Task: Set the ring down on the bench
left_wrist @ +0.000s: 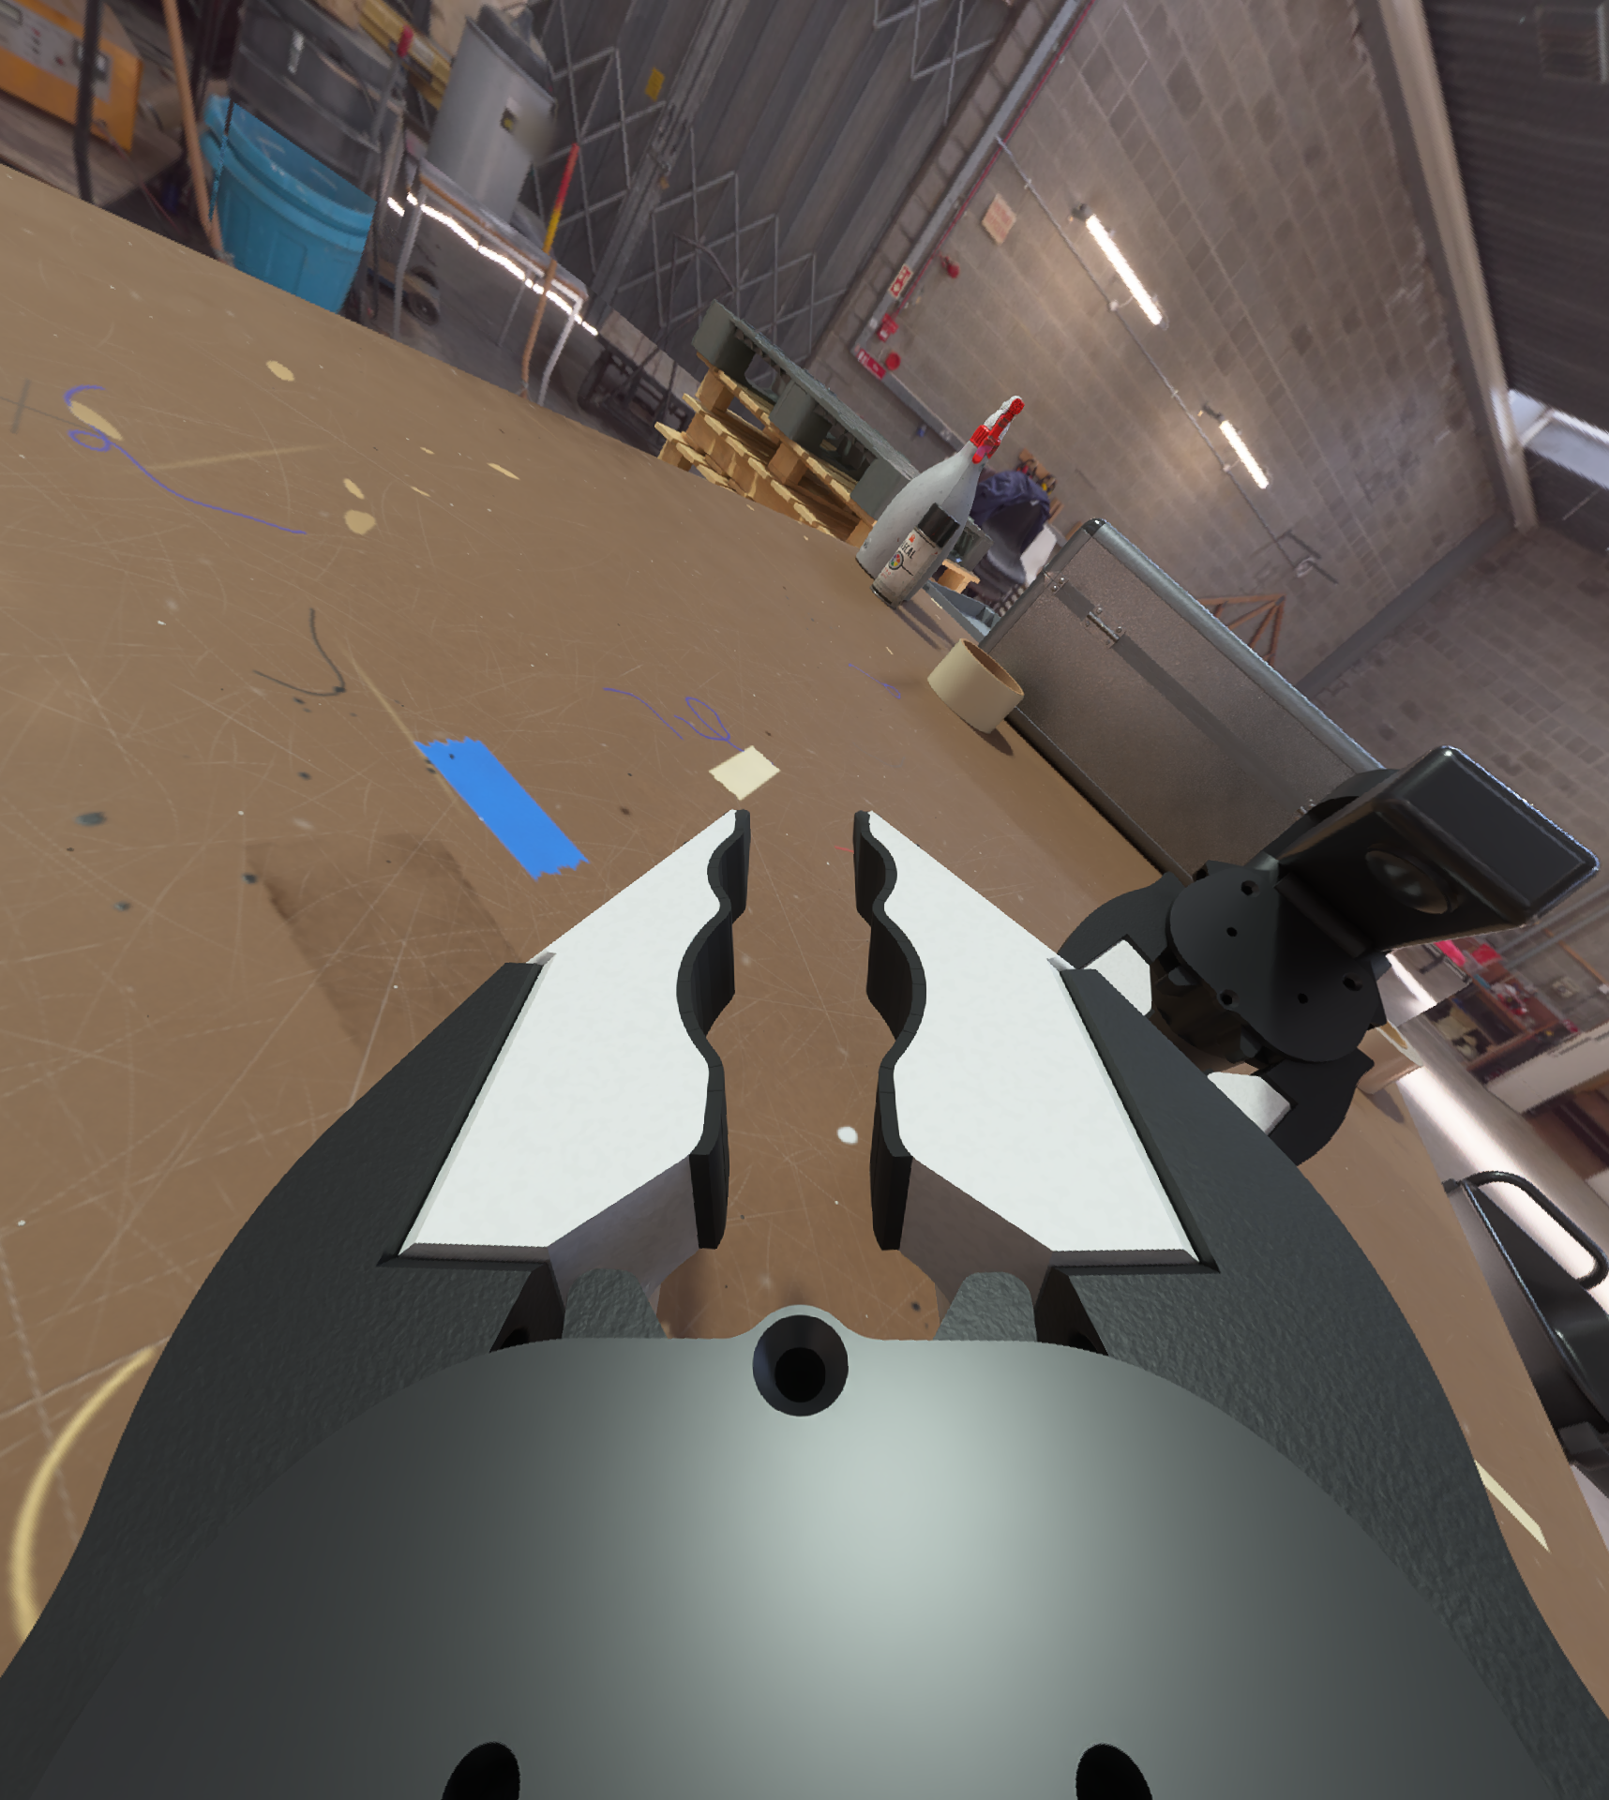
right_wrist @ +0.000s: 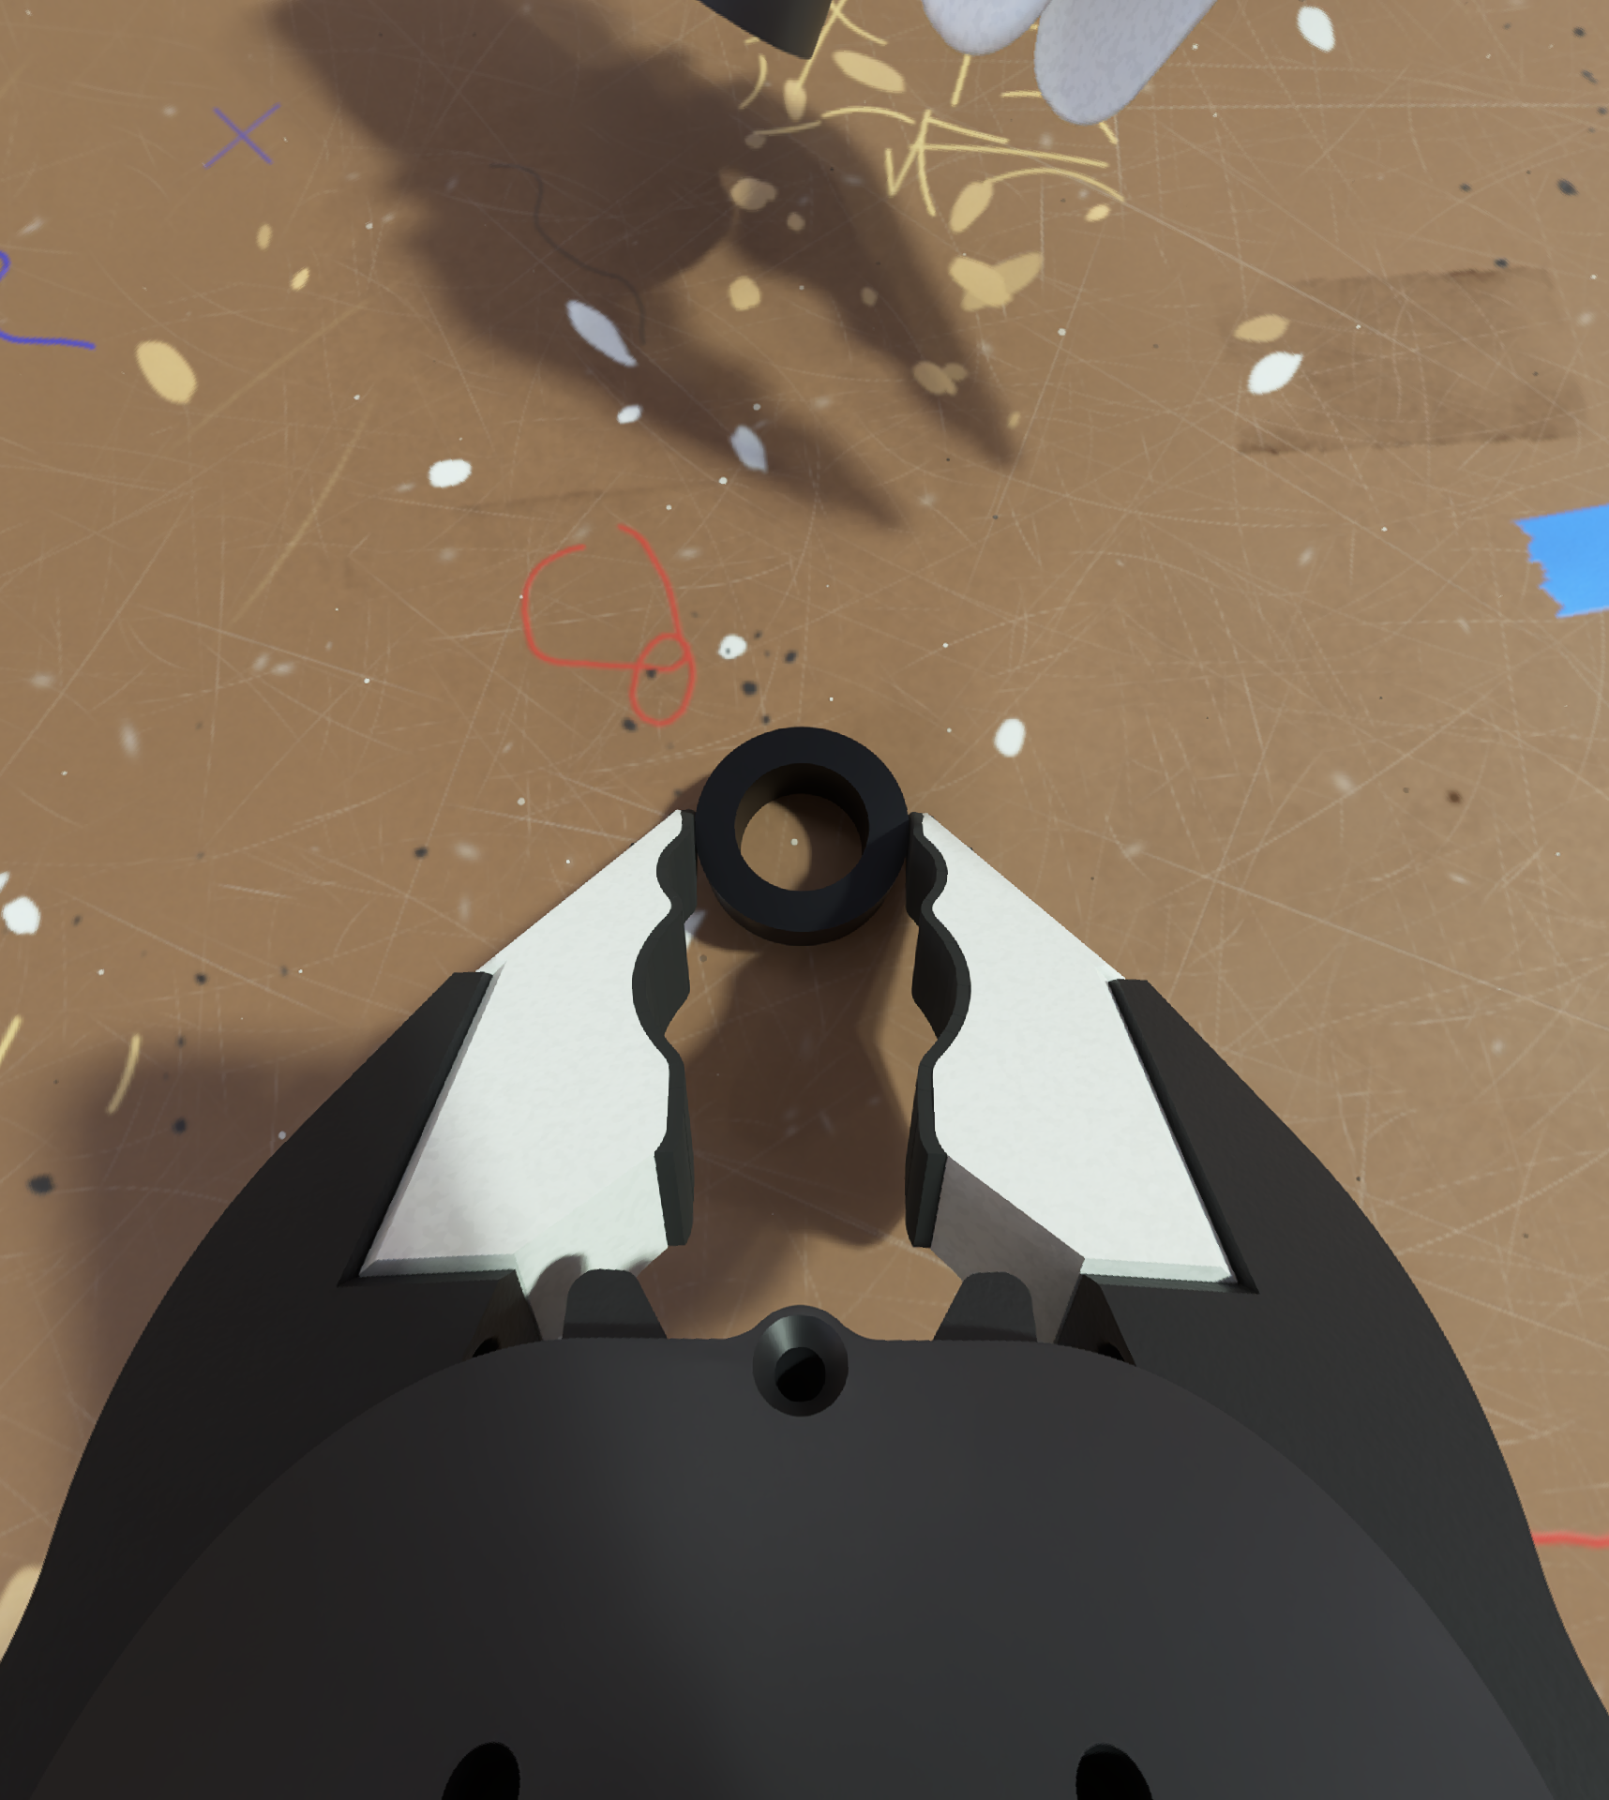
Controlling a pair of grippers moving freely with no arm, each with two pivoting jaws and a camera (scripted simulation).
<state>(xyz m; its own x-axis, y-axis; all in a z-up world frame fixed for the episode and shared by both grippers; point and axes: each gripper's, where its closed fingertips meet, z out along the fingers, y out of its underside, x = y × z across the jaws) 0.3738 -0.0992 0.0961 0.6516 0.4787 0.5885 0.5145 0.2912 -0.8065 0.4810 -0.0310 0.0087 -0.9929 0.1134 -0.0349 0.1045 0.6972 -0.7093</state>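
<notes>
Right gripper (right_wrist: 799, 828) pinches the black ring (right_wrist: 799, 835) at its fingertips, poised above the scuffed brown desk (right_wrist: 1268, 877); its shadow suggests a gap remains. Left gripper (left_wrist: 801, 828) hovers narrowly parted, empty. Next comes lowering, then releasing.

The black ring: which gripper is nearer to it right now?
Right. The right gripper has the ring between its fingertips, above the bench. The left gripper is open and empty, and the ring does not show in its view.
</notes>
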